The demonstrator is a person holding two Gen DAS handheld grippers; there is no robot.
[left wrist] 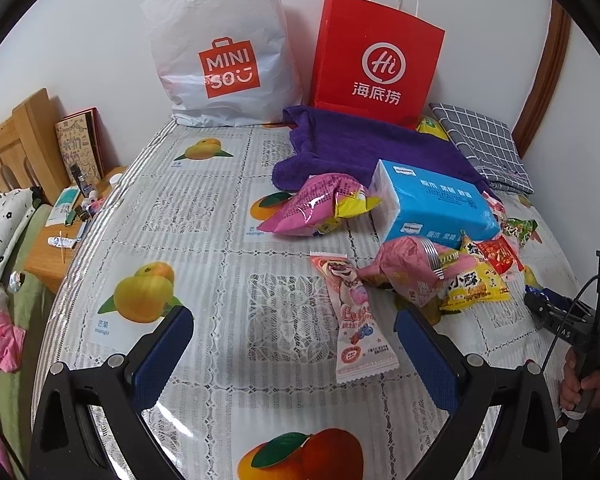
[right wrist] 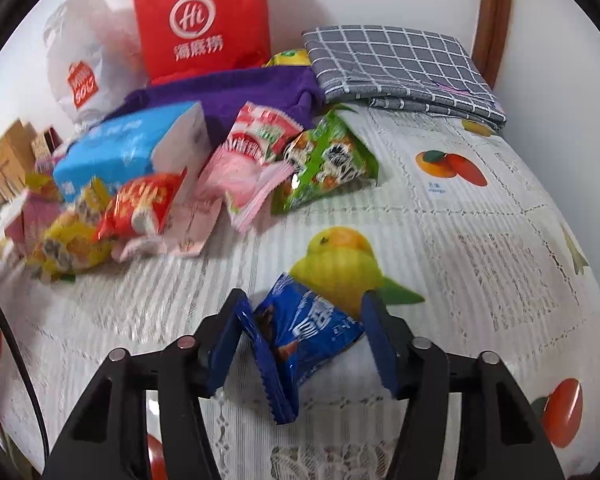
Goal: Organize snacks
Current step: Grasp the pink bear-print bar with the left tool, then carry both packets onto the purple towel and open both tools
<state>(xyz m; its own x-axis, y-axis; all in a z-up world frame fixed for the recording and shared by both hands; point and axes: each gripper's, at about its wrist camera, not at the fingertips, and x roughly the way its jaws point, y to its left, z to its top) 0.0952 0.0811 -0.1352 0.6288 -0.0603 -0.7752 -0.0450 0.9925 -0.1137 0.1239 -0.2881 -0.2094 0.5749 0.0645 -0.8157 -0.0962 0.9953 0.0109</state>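
Right wrist view: snacks on the tabletop point(right wrist: 480, 240).
Right tongs point(right wrist: 300, 332) clamp a blue snack packet point(right wrist: 304, 332); left tongs point(left wrist: 296, 340) gape wide, empty.

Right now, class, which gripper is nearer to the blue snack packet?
Right. The right gripper has the blue snack packet between its fingers; the left gripper hangs open farther off, beside the pink bear packet.
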